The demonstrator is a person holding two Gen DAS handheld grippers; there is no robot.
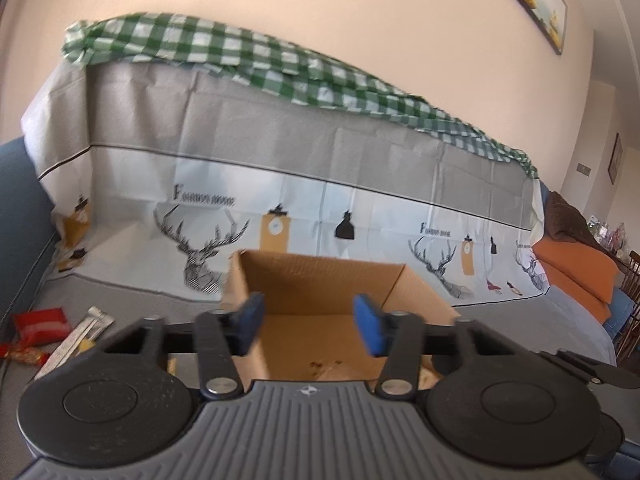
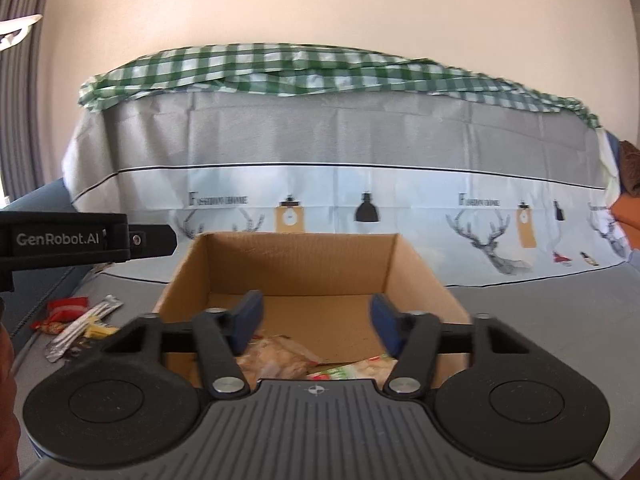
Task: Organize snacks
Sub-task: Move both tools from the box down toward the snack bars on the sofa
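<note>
Both claws hover over the open cardboard box [image 2: 304, 280], and both are empty: the left claw [image 1: 308, 326] stands partly spread with nothing between its blue pads, and so does the right claw [image 2: 318, 326]. A couple of clear-wrapped snack bags [image 2: 280, 356] already lie on the box floor. The loose snacks [image 2: 80, 324], a red packet and silvery sticks among them, wait on the surface to the box's left. Best play, likely: swing left, take one packet at a time, pinch its middle, release low inside the box. The surface is a grey cover [image 2: 540, 320] running up into a deer-print cloth [image 2: 400, 200], with a green checked cloth [image 2: 320, 68] on top and a pale wall [image 2: 320, 8] behind.
</note>
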